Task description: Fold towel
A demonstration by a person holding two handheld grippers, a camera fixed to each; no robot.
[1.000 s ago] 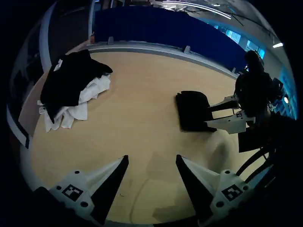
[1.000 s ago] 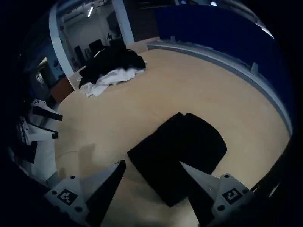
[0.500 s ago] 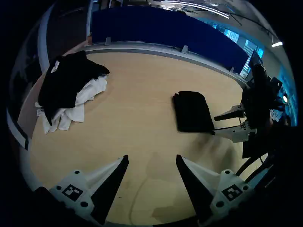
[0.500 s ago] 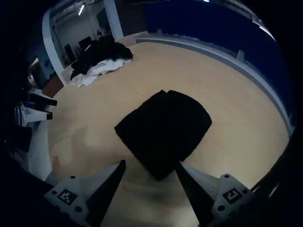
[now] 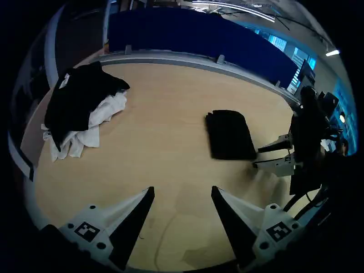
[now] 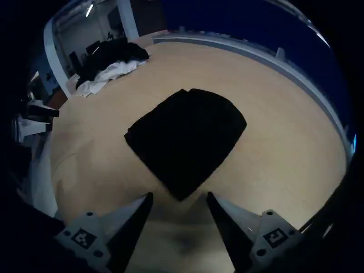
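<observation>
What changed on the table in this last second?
The right tongs drew back from the folded black towel: their tips were over it, now only its near corner lies between them, and they are open and empty. The left tongs stayed open, barely moving, and the towel and the clothes pile lay where they were.

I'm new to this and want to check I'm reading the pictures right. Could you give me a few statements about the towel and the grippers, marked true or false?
1. The black towel lies folded on the wooden table. True.
2. The right gripper is clamped on the towel. False: its fingers are spread, gripping nothing; the towel's corner lies near the tips.
3. A pile of black and white cloth sits apart from the towel. True.
4. The left gripper holds a white cloth. False: it is open and empty above bare table.
</observation>
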